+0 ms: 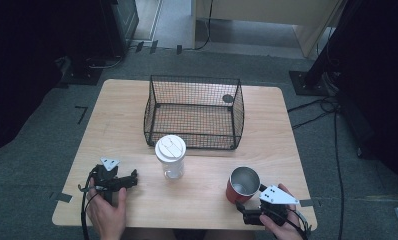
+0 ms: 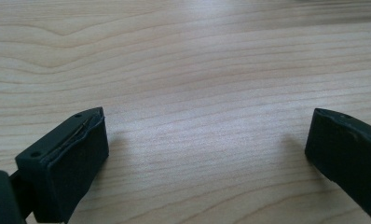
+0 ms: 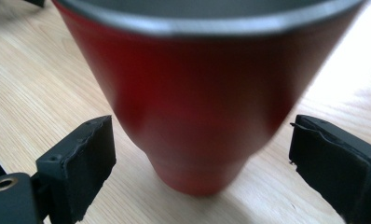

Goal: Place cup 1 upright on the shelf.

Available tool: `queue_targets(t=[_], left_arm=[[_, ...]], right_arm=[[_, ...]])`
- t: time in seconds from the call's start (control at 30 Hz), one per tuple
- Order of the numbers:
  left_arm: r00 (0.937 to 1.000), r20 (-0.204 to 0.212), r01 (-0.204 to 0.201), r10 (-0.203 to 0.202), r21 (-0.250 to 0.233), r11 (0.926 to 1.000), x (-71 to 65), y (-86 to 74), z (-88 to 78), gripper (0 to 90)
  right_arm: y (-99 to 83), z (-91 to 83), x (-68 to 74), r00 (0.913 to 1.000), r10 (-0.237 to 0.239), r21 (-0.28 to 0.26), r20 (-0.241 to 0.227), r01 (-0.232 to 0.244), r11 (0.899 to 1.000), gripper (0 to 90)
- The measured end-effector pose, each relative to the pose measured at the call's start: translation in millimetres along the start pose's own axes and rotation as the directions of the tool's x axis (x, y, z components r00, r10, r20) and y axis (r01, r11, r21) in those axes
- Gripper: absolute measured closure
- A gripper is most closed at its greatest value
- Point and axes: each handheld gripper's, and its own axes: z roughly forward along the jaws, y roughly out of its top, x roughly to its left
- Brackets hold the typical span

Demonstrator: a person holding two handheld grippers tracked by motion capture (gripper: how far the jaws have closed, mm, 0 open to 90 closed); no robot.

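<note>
My right gripper (image 1: pixel 248 204) sits at the near right corner of the table (image 1: pixel 197 197), and in the right gripper view its jaws stand either side of the red cup's (image 3: pixel 193 107) narrow base, pads clear of the wall with a gap on both sides, so it is released, grasping nothing. The red cup (image 1: pixel 243 184) stands upright just ahead of it, at about 11 o'clock from the gripper. The risk I see: the cup tapers sharply toward the foot, so if I clench this low the pads could slide down the slope and squeeze it upward or tip it; one pad meeting the wall first would shove it sideways. That view is blurred, so I cannot be sure how well centred the cup is.

My left gripper (image 1: pixel 129 181) rests at the near left, jaws spread wide over bare wood in the left gripper view, empty.

At 10 o'clock from the red cup stands a clear cup with a white lid (image 1: pixel 170 156), well apart; a swing leftward could knock it.

Farthest, at 12 o'clock, the wire basket (image 1: pixel 194 112), which looks empty.

Count: two grippers, one red cup, one lidded cup, one basket.
</note>
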Motion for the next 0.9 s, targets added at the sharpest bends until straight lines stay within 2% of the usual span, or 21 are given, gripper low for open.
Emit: queue_targets(t=[0.1, 0.2, 0.43, 0.57, 0.63, 0.8, 0.9], left_arm=[[1.0, 0.0, 0.0, 0.0, 0.0, 1.0, 0.0, 0.0, 0.0, 0.1], [1.0, 0.0, 0.0, 0.0, 0.0, 1.0, 0.0, 0.0, 0.0, 0.1], [1.0, 0.0, 0.0, 0.0, 0.0, 1.0, 0.0, 0.0, 0.0, 0.1], [1.0, 0.0, 0.0, 0.0, 0.0, 1.0, 0.0, 0.0, 0.0, 0.1], [1.0, 0.0, 0.0, 0.0, 0.0, 1.0, 0.0, 0.0, 0.0, 0.1], [1.0, 0.0, -0.001, 0.001, 0.0, 1.0, 0.0, 0.0, 0.0, 0.1], [1.0, 0.0, 0.001, -0.001, 0.0, 1.0, 0.0, 0.0, 0.0, 0.1]], right_arm=[[3.9, 0.3, 2.7, 0.9999, 0.007, -0.021, -0.012, -0.007, 1.0, 7.3], [8.5, 1.6, 2.8, 0.9997, 0.026, -0.052, -0.004, -0.026, 0.998, 7.9], [15.4, 6.9, 4.9, 0.9988, 0.049, -0.068, 0.002, -0.048, 0.997, 6.4], [20.0, 13.0, 10.0, 0.9981, 0.045, -0.058, 0.041, -0.043, 0.997, 4.6], [21.0, 14.5, 10.9, 0.9979, 0.045, -0.057, 0.046, -0.042, 0.997, 4.1], [28.6, 27.6, 14.2, 0.9937, 0.08, -0.067, 0.079, -0.074, 0.995, 3.3], [31.5, 32.5, 15.9, 0.993, 0.081, -0.074, 0.085, -0.075, 0.994, 4.9]])
